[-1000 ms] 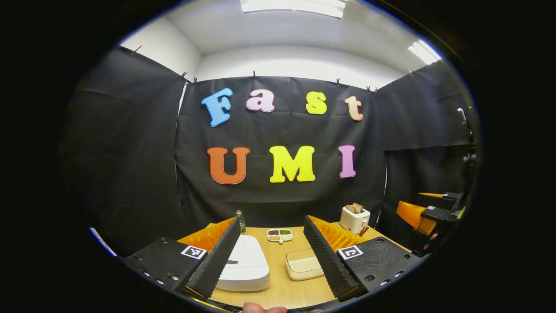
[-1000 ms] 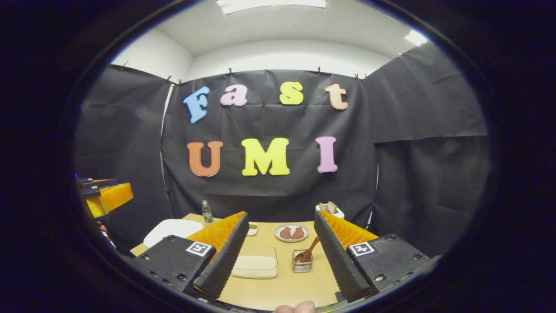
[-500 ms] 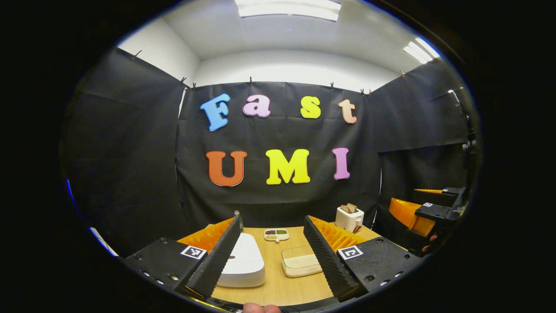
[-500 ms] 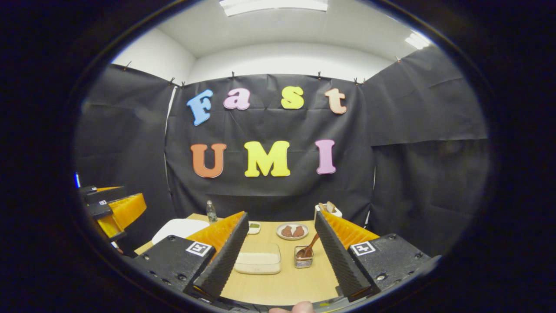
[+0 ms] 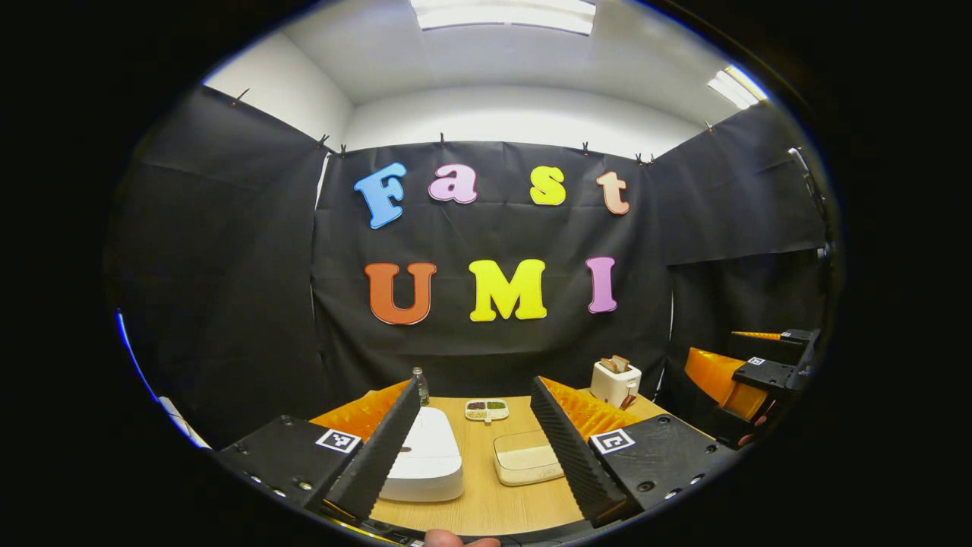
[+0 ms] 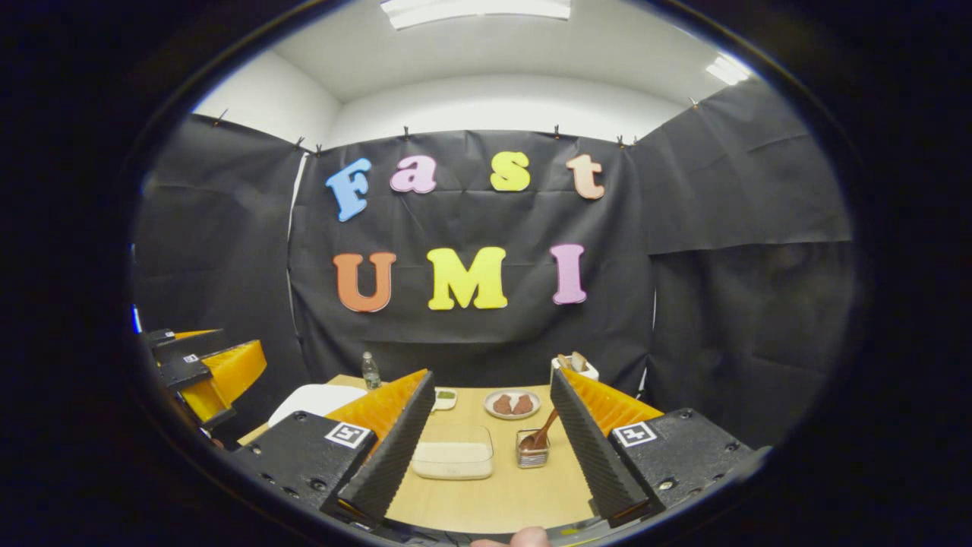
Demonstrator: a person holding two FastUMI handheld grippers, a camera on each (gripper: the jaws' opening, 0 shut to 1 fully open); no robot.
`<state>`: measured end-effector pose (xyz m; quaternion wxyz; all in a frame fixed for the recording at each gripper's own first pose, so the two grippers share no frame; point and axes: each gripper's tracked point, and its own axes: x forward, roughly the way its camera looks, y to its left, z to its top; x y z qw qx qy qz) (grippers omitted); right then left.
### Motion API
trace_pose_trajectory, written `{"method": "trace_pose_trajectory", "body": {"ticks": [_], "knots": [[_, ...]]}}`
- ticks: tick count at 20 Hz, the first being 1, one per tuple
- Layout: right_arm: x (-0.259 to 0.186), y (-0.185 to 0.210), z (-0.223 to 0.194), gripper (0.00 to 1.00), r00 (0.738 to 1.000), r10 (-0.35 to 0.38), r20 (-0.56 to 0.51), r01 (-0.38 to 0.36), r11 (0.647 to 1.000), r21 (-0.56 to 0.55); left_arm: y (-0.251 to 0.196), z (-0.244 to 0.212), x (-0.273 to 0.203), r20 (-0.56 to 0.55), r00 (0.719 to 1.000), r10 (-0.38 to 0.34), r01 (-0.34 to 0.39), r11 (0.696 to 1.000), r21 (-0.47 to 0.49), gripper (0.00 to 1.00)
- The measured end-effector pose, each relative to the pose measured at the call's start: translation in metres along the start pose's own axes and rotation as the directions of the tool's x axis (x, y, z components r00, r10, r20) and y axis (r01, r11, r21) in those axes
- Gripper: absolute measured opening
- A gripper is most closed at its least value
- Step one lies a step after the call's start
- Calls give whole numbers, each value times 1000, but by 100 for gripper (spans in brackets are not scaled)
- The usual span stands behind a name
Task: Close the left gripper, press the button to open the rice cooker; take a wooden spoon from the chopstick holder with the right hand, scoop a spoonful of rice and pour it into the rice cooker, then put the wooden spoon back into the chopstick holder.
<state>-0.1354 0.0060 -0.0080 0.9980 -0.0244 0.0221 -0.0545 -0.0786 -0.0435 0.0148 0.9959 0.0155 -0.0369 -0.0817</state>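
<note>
Around me black cloth walls (image 5: pixel 486 357) hang clipped below a white wall (image 6: pixel 501 102); bright ceiling panels (image 5: pixel 505 14) shine overhead, and a pale wooden table (image 6: pixel 501 494) stands before me

The white rice cooker (image 5: pixel 422 456) sits shut at the table's left. Right of it lies a shallow container of rice (image 6: pixel 453 460), then the chopstick holder (image 6: pixel 532 453) with the wooden spoon (image 6: pixel 541 434) leaning inside

Both the left gripper (image 5: pixel 474 437) and the right gripper (image 6: pixel 493 437) hung level, jaws spread wide toward twelve o'clock.
</note>
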Motion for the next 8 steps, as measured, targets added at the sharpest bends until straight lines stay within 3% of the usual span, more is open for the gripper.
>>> {"method": "trace_pose_trajectory", "body": {"ticks": [5, 6, 8], "knots": [[2, 2, -3, 100, 1000, 7, -14, -7, 1000, -15, 1, -5, 4, -4, 1000, 14, -14, 1000, 16, 94], [4, 2, -2, 96, 1000, 8, -13, -8, 1000, -17, 0, -5, 4, -2, 1000, 14, -14, 1000, 15, 94], [5, 2, -1, 100, 1000, 12, -8, -12, 1000, -17, 3, -4, 4, 0, 1000, 20, -20, 1000, 14, 94]]}}
